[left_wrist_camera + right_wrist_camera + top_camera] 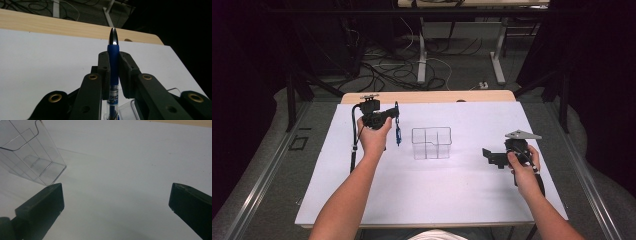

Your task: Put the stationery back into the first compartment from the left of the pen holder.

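Observation:
A blue pen (397,125) stands almost upright in my left gripper (393,120), held above the white sheet to the left of a clear plastic holder (431,143). In the left gripper view both jaws press on the blue pen (113,67), silver tip (113,37) up, gripper (113,67) shut on it. The clear holder (30,157) has divided compartments and looks empty. My right gripper (490,156) hovers low to the holder's right, pointing toward it. In the right gripper view that gripper (116,200) stands wide open with nothing between its jaws.
The white sheet (432,195) covers most of a wooden table, whose bare edge (427,97) shows at the far side. Beyond it lie floor cables (397,70) and desk legs (498,60). Dark curtains flank both sides.

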`<state>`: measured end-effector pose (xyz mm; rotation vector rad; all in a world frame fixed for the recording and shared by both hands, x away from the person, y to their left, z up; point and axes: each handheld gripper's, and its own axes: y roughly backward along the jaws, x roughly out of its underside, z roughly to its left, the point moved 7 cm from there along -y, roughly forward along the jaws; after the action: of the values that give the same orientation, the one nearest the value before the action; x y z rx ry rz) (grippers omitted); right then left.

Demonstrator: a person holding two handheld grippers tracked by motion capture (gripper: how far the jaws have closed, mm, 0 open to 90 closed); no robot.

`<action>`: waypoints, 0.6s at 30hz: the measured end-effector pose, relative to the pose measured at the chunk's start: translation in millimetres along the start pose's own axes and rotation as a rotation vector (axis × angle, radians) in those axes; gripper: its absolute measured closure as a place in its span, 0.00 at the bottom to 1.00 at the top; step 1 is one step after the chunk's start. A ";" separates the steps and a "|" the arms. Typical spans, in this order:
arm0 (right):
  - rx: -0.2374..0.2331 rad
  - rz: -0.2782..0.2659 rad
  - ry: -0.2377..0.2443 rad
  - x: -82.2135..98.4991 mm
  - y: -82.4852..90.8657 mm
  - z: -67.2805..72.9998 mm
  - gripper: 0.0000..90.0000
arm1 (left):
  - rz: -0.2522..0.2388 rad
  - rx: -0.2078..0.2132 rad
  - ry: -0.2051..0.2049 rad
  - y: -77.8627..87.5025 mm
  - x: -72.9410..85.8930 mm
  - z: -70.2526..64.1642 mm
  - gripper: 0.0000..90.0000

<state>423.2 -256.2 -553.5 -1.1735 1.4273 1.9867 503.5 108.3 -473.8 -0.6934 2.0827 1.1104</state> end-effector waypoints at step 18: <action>-0.001 -0.010 -0.005 -1.1 2.5 0.6 0.00 | -0.099 0.074 -0.050 27.8 -32.0 -40.3 0.89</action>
<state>421.7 -256.5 -551.1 -1.1736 1.4155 1.9828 491.8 92.0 -418.8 -0.7183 2.0143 0.9810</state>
